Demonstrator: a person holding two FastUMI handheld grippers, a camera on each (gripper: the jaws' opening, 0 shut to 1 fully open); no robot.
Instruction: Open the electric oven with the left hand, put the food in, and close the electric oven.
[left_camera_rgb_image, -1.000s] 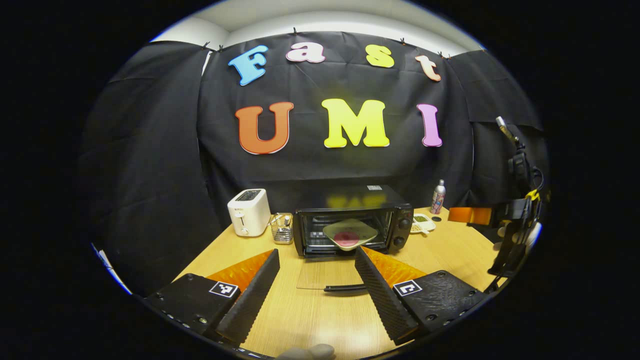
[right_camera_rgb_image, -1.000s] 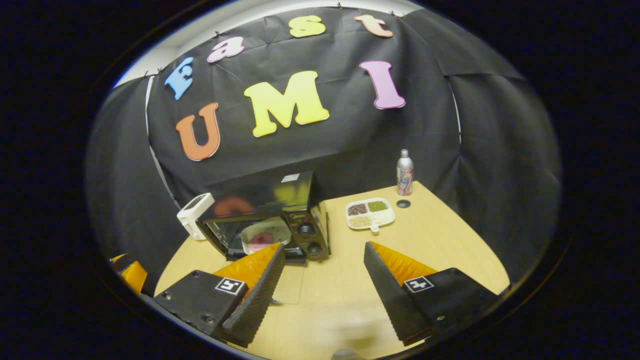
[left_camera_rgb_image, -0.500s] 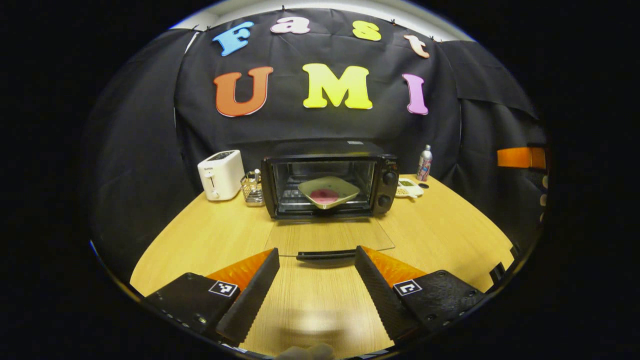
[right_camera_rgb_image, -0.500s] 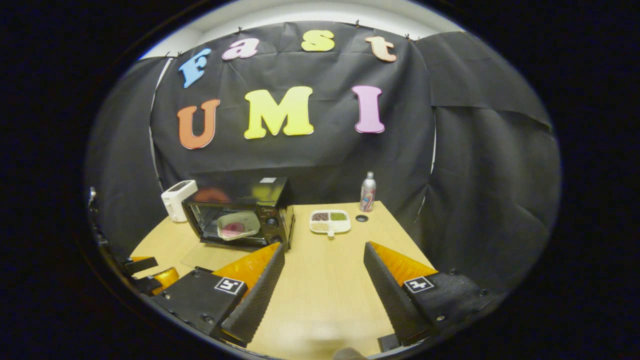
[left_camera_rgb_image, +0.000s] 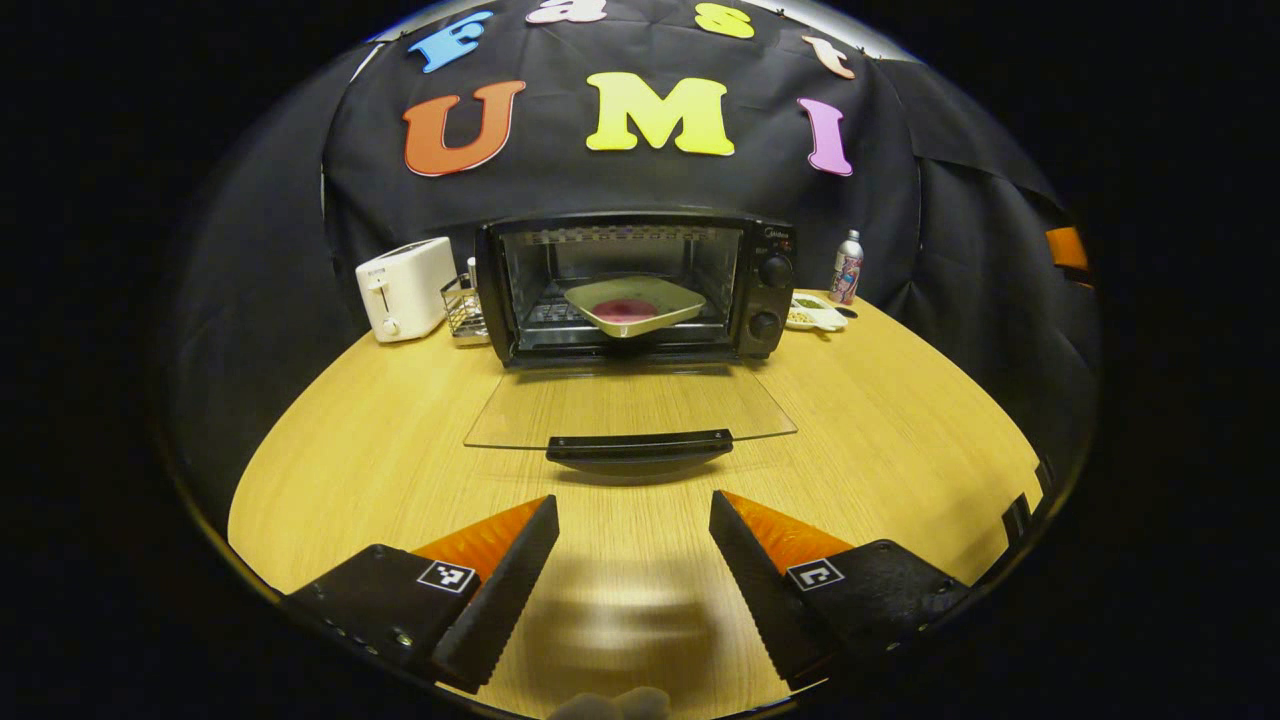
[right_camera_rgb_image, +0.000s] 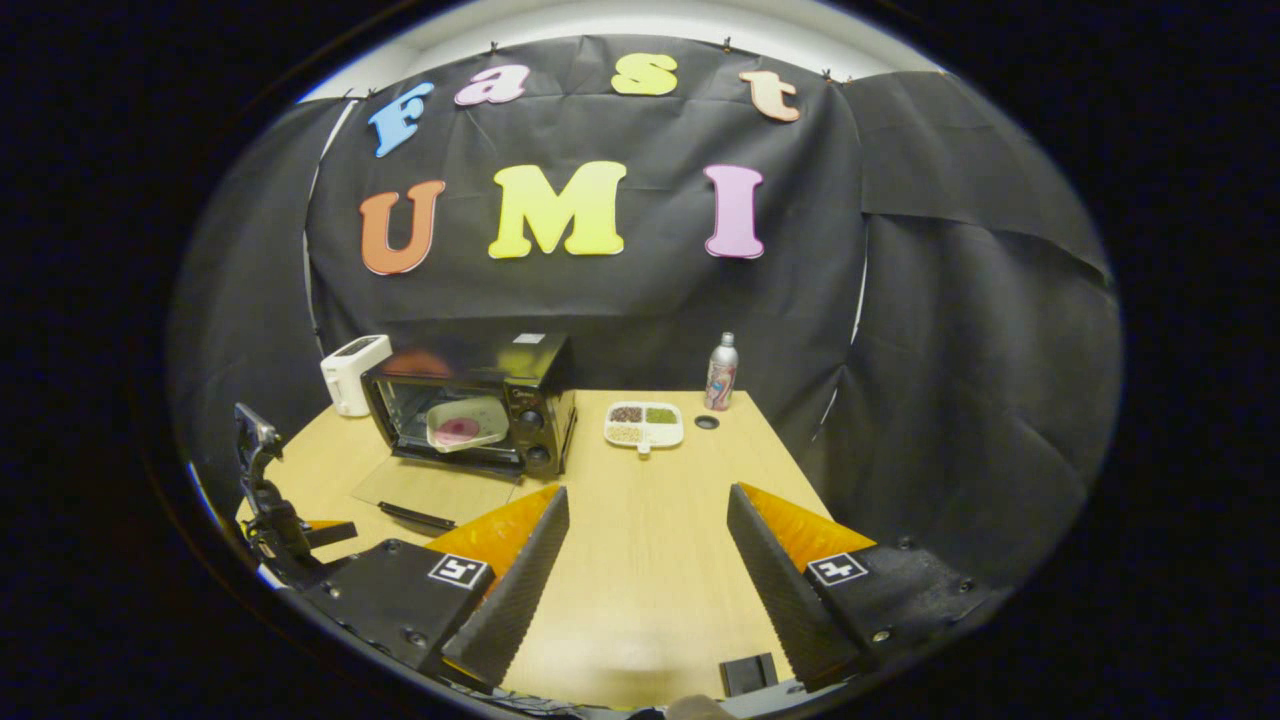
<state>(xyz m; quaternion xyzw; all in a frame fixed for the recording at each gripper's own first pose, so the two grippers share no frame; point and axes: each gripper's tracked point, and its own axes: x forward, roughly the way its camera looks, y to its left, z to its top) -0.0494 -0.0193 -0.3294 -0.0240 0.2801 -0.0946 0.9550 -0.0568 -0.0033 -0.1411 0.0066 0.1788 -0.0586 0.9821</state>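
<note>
**Dish in, door still down**

The plate of food (left_camera_rgb_image: 633, 303) sits on the rack inside the electric oven (left_camera_rgb_image: 632, 285), whose glass door (left_camera_rgb_image: 630, 405) lies flat on the table (left_camera_rgb_image: 900, 440). The left gripper (left_camera_rgb_image: 633, 545), fingers spread and empty, faces the door handle (left_camera_rgb_image: 640, 446), apparently lined up to close it; the right gripper (right_camera_rgb_image: 647, 545) hangs wide apart to the side.

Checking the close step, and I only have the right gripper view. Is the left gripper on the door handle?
Observer: No. In the left gripper view the left gripper is open, short of the door handle, not touching it.
Operator: Lined up?
Observer: Yes, the door handle lies ahead of the gap between its fingers.
Operator: Any clutter on the far side?
Observer: A wire basket between the toaster and the oven.
</note>
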